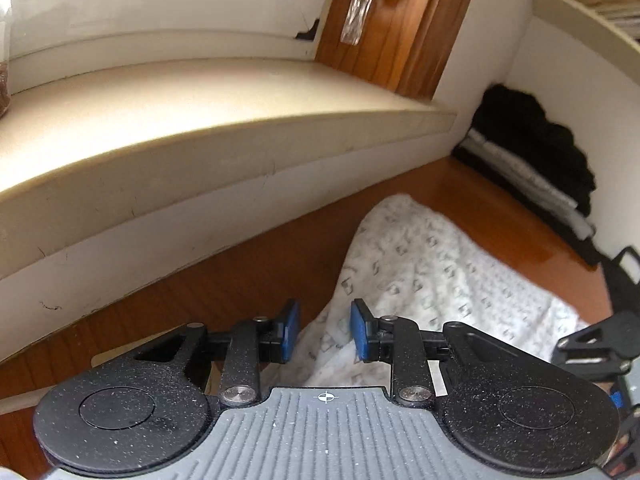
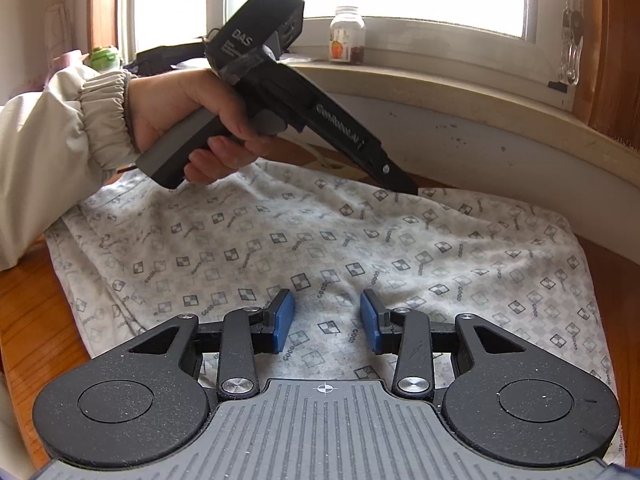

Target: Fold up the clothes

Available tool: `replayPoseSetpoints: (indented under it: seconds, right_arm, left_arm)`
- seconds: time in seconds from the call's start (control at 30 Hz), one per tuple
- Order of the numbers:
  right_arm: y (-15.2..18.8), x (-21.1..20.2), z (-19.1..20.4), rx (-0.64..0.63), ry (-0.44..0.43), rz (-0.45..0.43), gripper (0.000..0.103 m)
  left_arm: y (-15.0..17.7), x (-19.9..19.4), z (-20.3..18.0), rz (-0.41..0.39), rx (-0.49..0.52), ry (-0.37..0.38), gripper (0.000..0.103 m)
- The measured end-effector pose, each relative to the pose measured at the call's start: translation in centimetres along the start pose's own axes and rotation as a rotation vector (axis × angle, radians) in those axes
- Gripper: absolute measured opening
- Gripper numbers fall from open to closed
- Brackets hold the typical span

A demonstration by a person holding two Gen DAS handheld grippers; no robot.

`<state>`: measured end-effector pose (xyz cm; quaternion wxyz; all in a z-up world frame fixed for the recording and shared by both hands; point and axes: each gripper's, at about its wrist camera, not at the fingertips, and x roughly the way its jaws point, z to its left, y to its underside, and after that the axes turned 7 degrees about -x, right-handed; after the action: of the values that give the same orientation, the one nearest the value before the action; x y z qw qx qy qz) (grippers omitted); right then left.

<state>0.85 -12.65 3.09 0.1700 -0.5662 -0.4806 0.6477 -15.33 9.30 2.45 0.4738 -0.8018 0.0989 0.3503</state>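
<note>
Left wrist view: left gripper (image 1: 325, 330) fingers stand apart, nothing pinched between the blue pads; a corner of the white patterned garment (image 1: 432, 264) lies beneath them on the wooden desk (image 1: 224, 280). Dark folded clothes (image 1: 536, 160) sit at the far corner by the wall.

Right wrist view: right gripper (image 2: 327, 322) fingers likewise parted, hovering over the garment spread flat on the desk. A hand (image 2: 188, 116) holds the left gripper, its tip at the garment's far edge; whether it touches, cannot tell. Jar (image 2: 347, 36) on the windowsill.

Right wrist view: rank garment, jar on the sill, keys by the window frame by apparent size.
1. Patterned garment, by far the largest.
2. Jar.
3. Keys, look only slightly smaller than the jar; both are far off and the fisheye distorts them, so treat that as unsure.
</note>
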Motion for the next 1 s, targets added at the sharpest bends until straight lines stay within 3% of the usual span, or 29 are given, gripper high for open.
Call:
replayPoseSetpoints:
  seconds: [0.03,0.07,0.13,0.33,0.47,0.5,0.57,0.7,0.8,0.87,1.0]
  right_arm:
    - [0.0,0.0,0.0,0.000,0.000,0.000,0.038]
    - [0.0,0.0,0.0,0.000,0.001,0.000,0.038]
    - [0.0,0.0,0.1,-0.001,0.001,0.000,0.038]
    - [-0.1,-0.1,0.2,-0.001,0.003,0.000,0.038]
    - [-0.1,-0.1,0.3,0.000,0.003,-0.001,0.038]
    - [-0.1,-0.2,0.3,0.000,0.003,-0.001,0.038]
    - [-0.1,-0.2,0.4,0.002,0.003,-0.002,0.038]
    - [-0.2,-0.5,0.6,-0.009,0.018,-0.003,0.047]
    - [-0.8,-0.8,1.6,-0.030,0.063,-0.005,0.048]
    - [-1.6,-1.0,2.5,-0.022,0.046,-0.027,0.048]
    - [-3.5,-0.3,5.9,-0.070,0.019,-0.048,0.056]
  left_arm:
    - [0.1,-0.1,-0.2,-0.012,0.021,-0.008,0.022]
    - [0.1,-0.2,-0.4,-0.026,0.043,-0.015,0.002]
    - [-0.3,-1.5,-0.9,-0.128,0.090,-0.084,0.001]
    - [-1.0,-2.2,-1.2,-0.159,0.133,-0.202,0.001]
    - [0.1,-3.8,0.3,-0.157,0.070,-0.221,0.005]
    - [0.5,-4.7,0.6,-0.162,0.062,-0.228,0.009]
    - [1.6,-6.7,1.1,-0.174,0.052,-0.245,0.037]
    - [4.1,-11.9,2.4,-0.205,0.019,-0.314,0.043]
    - [6.1,-15.4,3.9,-0.219,-0.030,-0.373,0.059]
    - [7.6,-17.1,5.0,-0.225,-0.069,-0.387,0.067]
    - [10.2,-19.5,7.0,-0.246,-0.179,-0.370,0.072]
